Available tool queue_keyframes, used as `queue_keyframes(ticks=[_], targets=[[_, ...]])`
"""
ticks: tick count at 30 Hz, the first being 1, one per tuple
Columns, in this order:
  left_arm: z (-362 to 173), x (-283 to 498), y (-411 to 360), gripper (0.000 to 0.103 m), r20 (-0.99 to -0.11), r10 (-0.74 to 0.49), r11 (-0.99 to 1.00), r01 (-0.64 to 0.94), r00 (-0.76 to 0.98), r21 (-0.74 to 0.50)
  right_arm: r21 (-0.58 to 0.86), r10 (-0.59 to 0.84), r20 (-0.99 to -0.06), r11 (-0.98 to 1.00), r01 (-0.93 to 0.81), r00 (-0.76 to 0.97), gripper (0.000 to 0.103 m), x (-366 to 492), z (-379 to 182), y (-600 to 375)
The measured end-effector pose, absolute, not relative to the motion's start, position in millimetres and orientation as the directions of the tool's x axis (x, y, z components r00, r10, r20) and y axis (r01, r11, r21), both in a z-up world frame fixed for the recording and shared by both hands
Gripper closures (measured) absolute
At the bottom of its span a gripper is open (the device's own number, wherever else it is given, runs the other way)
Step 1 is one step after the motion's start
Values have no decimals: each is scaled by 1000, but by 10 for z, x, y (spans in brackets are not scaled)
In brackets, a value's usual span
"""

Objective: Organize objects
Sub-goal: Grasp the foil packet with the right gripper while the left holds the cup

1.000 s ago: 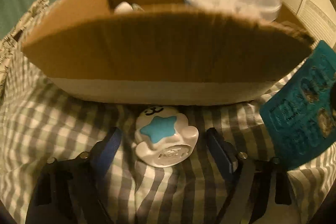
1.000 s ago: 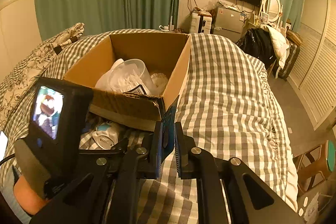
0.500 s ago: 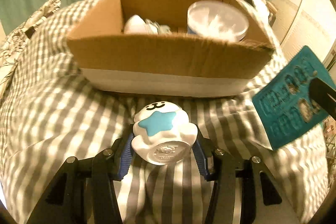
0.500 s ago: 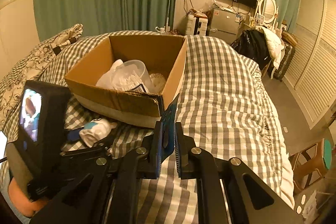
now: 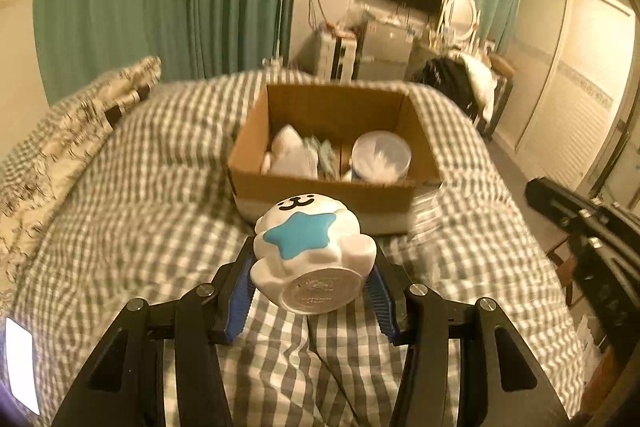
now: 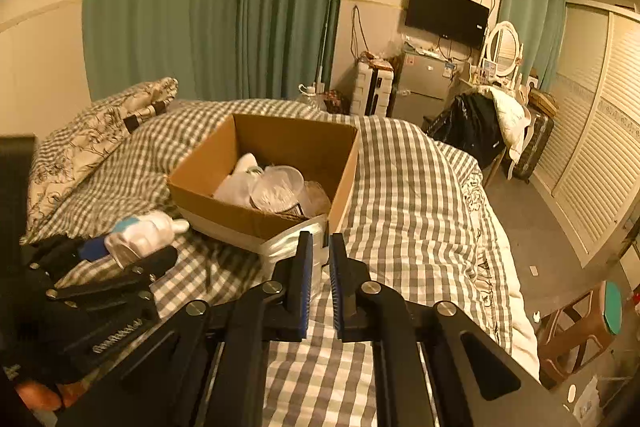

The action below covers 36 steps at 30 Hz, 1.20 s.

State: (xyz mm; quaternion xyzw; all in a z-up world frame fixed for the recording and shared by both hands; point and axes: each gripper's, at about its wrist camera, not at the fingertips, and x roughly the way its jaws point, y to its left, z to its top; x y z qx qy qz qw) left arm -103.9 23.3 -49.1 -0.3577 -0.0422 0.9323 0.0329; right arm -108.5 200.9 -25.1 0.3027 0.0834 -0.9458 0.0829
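Left wrist | left gripper [image 5: 310, 297] fingers clamp white figurine [image 5: 312, 259] | right gripper [image 6: 320, 285] fingers closed, blurred sheet between

A cardboard box [image 5: 332, 197] sits on the bed [image 5: 140, 195], with a pillow [image 5: 72, 131] far to its left. In the box a round tub [image 5: 381, 155] lies to the right and a bundle of bags [image 5: 292, 157] to the left. A toy figure [image 5: 312, 255] is clamped in the left gripper [image 5: 310, 297] near the box's front wall, above the bedcover, and the right gripper [image 6: 320, 279] stands to its right by the box's near right corner.
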Motion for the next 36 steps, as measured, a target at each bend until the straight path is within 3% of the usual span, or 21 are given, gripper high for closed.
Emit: queue_keyframes(ticks=[7,10,11,12,14,17,24,29,36], targets=[[-308,-870,121,51,-624,49,-997,-1,-780,-77,-74,-131,-554,-976,206,-822,98,-974,-114,2084],[-383,-886,86,51,-633,31,-998,15,-773,-68,-84,-152,-605,-964,252,-782,95,-1053,-244,2055],[-424,-907,69,51,-637,24,-998,22,-770,-64,-99,-145,-621,-960,260,-770,80,-1080,-313,2022],[-458,-928,51,51,-641,16,-998,28,-767,-59,-107,-140,-631,-959,264,-763,54,-1089,-376,1999],[-527,-958,15,51,-649,2,-998,38,-761,-48,-97,-160,-662,-950,295,-733,36,-1151,-554,1901],[-670,-1033,-65,51,-667,-22,-998,57,-745,-30,-39,-198,-726,-945,326,-658,36,-1309,-832,1801],[-910,-1172,-186,51,-700,-39,-996,82,-713,-28,6,-136,-873,-964,267,-469,35,-1843,-1592,1687],[-1030,-1236,-214,51,-721,-30,-996,83,-692,-38,-6,-121,-901,-957,291,-417,35,-2027,-1803,1525],[-1020,-1181,-184,51,-720,-30,-996,80,-694,-36,14,-148,-866,-962,273,-477,79,-1906,-1684,1610]])
